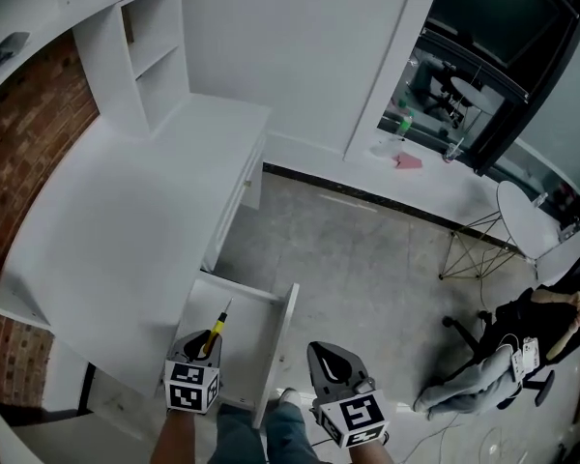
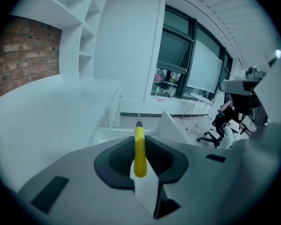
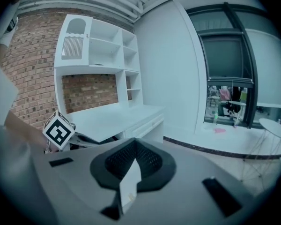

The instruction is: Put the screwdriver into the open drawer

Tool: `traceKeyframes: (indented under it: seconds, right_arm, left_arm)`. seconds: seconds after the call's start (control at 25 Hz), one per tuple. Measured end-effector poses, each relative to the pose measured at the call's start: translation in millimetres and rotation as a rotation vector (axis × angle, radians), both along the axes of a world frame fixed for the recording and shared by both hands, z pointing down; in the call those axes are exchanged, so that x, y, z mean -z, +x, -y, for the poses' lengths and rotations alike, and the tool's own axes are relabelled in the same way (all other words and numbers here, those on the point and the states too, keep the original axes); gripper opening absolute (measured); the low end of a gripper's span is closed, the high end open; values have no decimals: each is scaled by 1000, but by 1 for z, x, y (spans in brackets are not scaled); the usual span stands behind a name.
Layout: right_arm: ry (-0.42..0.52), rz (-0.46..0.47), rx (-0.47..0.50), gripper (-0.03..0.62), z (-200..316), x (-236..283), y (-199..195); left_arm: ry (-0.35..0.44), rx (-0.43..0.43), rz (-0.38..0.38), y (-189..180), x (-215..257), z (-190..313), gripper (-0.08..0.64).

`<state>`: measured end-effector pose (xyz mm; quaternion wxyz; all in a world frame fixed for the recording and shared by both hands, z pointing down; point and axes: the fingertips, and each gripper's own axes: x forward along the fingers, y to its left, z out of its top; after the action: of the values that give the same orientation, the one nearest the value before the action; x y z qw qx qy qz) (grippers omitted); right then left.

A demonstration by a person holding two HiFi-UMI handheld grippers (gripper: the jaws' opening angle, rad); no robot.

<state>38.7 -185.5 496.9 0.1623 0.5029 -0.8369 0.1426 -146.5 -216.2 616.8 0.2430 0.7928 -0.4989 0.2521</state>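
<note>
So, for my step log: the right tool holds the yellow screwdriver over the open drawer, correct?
Wrong tool: the left tool holds the yellow screwdriver over the open drawer. The left gripper view shows it clamped in that tool's jaws.

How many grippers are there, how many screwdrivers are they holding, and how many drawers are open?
Grippers: 2 (left gripper, right gripper)
Screwdrivers held: 1 (yellow-handled screwdriver, in the left gripper's fingers)
Open drawers: 1 (open drawer)
Total: 4
</note>
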Motion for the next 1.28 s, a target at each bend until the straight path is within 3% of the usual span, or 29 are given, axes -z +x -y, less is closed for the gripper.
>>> traceKeyframes:
  seconds: [0.24, 0.72, 1.0, 1.2, 1.24, 1.28]
  right_arm:
    - [-91, 73, -30, 11, 4, -41, 5]
    - [-249, 22, -14, 11, -3, -109, -2]
    - [-277, 14, -34, 11, -8, -122, -1]
    - [-263, 16, -33, 11, -8, -121, 0]
    - [-266, 13, -34, 11, -8, -121, 0]
    - [-268, 9, -35, 11, -7, -120, 0]
  left_arm:
    - [-134, -16, 30, 13, -69, -1, 80]
    - [-326, -11, 89, 18, -173, 3, 80]
    - [-424, -19, 129, 17, -206, -4, 80]
    - [-439, -6, 134, 21, -222, -8, 80]
    - [-449, -8, 139, 21, -223, -7, 88]
    - [-459, -13, 144, 21, -224, -7, 142]
